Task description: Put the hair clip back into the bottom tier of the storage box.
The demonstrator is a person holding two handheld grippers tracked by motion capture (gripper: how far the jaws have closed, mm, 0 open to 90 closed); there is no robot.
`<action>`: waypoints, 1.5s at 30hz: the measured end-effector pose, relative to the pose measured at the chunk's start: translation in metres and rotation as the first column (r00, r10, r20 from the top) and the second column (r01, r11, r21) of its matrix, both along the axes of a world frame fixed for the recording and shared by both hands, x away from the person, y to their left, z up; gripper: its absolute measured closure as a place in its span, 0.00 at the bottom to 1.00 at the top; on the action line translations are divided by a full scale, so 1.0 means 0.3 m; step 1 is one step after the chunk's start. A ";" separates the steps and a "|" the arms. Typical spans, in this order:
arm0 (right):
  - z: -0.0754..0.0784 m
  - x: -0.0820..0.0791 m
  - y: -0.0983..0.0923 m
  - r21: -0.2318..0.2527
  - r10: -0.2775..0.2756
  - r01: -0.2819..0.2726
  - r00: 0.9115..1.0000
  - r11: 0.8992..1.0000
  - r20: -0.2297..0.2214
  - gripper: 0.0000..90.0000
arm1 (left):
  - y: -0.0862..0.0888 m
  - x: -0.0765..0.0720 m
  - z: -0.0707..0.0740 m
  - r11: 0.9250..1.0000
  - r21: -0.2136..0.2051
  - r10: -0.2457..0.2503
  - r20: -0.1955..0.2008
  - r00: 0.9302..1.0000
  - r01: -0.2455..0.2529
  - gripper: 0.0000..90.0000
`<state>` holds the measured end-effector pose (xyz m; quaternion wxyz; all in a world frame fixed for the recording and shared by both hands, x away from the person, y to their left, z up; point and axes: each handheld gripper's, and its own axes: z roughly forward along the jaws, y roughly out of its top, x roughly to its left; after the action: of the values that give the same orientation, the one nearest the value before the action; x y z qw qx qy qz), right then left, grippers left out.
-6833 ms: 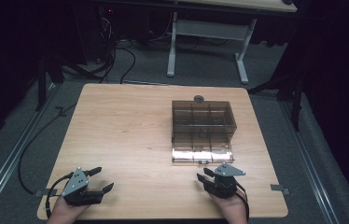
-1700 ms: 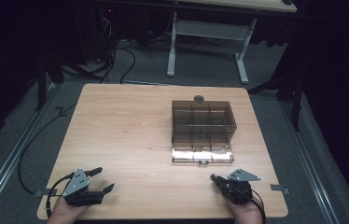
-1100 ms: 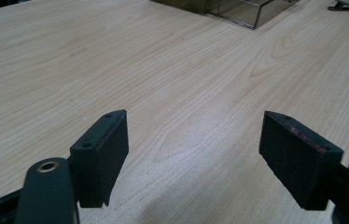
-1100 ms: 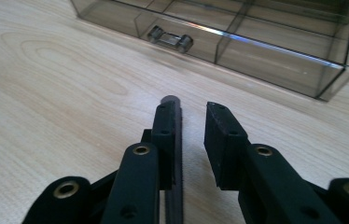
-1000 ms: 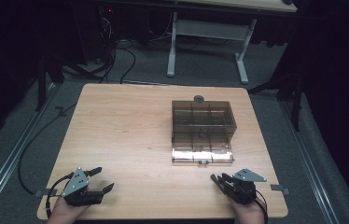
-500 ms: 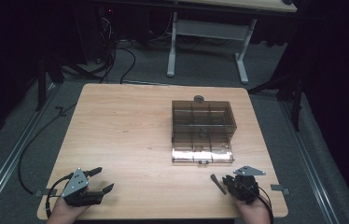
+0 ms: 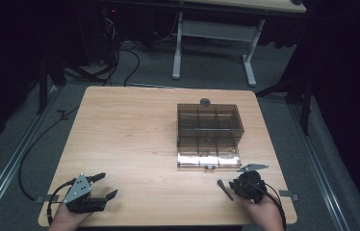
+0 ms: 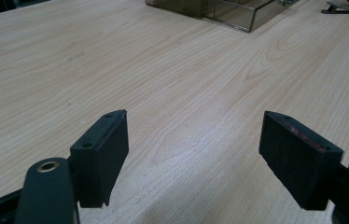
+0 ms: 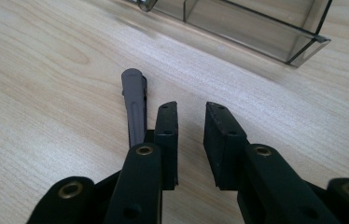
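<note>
A clear brown compartment box stands on the right half of the wooden table; its near wall shows at the top of the right gripper view. A dark grey ribbed peg lies flat on the wood, just outside the left jaw in the right gripper view. My right gripper rests near the front right edge, jaws a narrow gap apart with nothing between them. My left gripper sits at the front left, jaws wide apart over bare wood.
A small round dark object lies just behind the box. The box's corner shows far off in the left gripper view. A white-legged desk and cables stand on the floor beyond the table.
My right gripper has drawn back to the right and toward the near edge. The grey peg now lies apart from it on the table. The left gripper has stayed put.
</note>
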<state>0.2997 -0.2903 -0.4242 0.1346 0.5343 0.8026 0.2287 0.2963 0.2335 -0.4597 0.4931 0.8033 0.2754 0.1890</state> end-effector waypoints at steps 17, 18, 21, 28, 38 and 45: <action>0.022 0.040 0.024 -0.043 0.030 -0.036 0.991 0.998 -0.130 0.83 | -0.001 -0.001 0.000 1.000 0.001 -0.002 0.001 1.000 0.002 0.27; 0.022 0.042 0.024 -0.044 0.034 -0.040 0.991 0.998 -0.133 0.83 | -0.001 -0.001 0.000 1.000 0.001 -0.002 0.000 1.000 0.002 0.27; 0.024 0.046 0.026 -0.044 0.038 -0.045 0.987 0.998 -0.157 0.82 | -0.001 -0.001 0.000 1.000 0.002 -0.003 0.001 1.000 0.003 0.27; 0.032 0.057 0.032 -0.082 0.057 -0.075 0.976 0.994 -0.210 0.82 | -0.001 0.000 0.000 1.000 0.001 -0.005 -0.003 1.000 0.005 0.27; 0.045 0.068 0.038 -0.107 0.072 -0.104 0.960 0.989 -0.269 0.81 | 0.001 0.000 0.000 1.000 0.000 -0.007 -0.003 1.000 0.007 0.27; 0.056 0.076 0.046 -0.105 0.086 -0.122 0.949 0.987 -0.303 0.80 | 0.000 0.000 0.000 1.000 0.000 -0.008 -0.006 1.000 0.008 0.27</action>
<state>0.3225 -0.2764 -0.4075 0.0327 0.5102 0.8532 0.1031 0.2964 0.2334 -0.4597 0.4929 0.8050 0.2736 0.1849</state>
